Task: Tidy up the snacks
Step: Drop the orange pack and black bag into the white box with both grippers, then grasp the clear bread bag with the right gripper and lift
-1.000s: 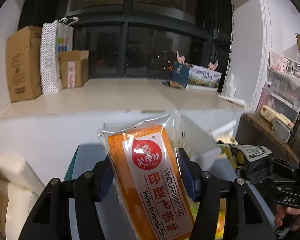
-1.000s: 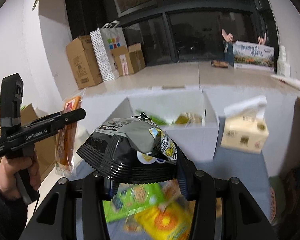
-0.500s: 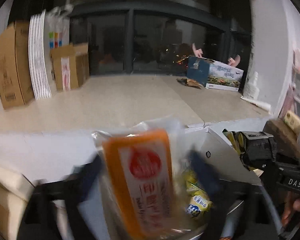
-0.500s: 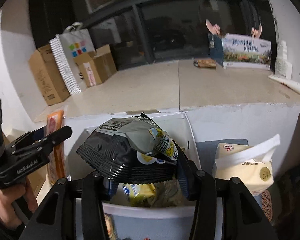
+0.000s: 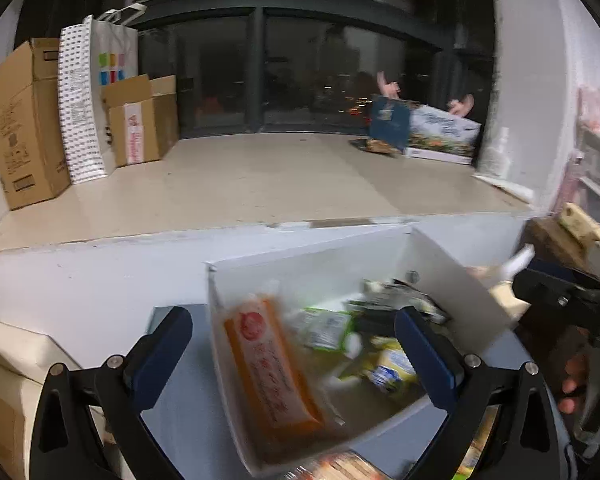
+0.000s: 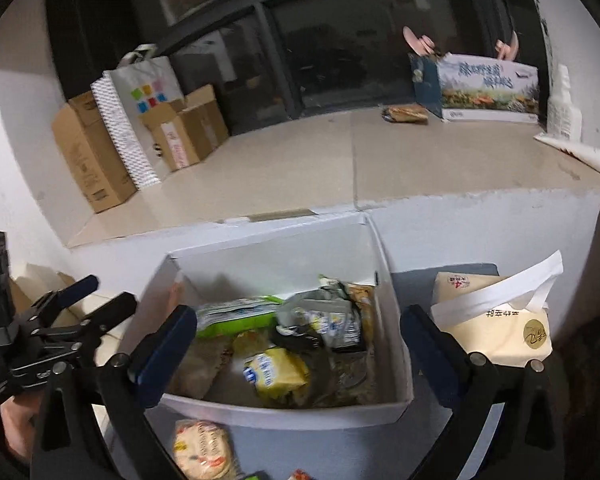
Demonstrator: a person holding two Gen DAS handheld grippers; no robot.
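A white open box [image 5: 452,276] [image 6: 284,410] holds several snack packs. The orange flying-cake pack [image 5: 274,364] lies blurred inside it against the left wall. The black snack bag [image 6: 320,320] lies among a green pack [image 6: 236,314] and a yellow pack [image 6: 278,372]. My left gripper [image 5: 296,356] is open and empty over the box. My right gripper [image 6: 300,356] is open and empty over the box. The left gripper also shows at the left of the right wrist view [image 6: 56,332].
A tissue pack [image 6: 496,320] stands right of the box. A loose snack pack [image 6: 202,452] lies in front of the box. Behind is a white ledge with cardboard boxes [image 5: 24,120], a paper bag [image 5: 88,96] and a printed carton [image 6: 484,88].
Both grippers moved forward over the white box and opened. The orange pack and the black bag dropped into the box.
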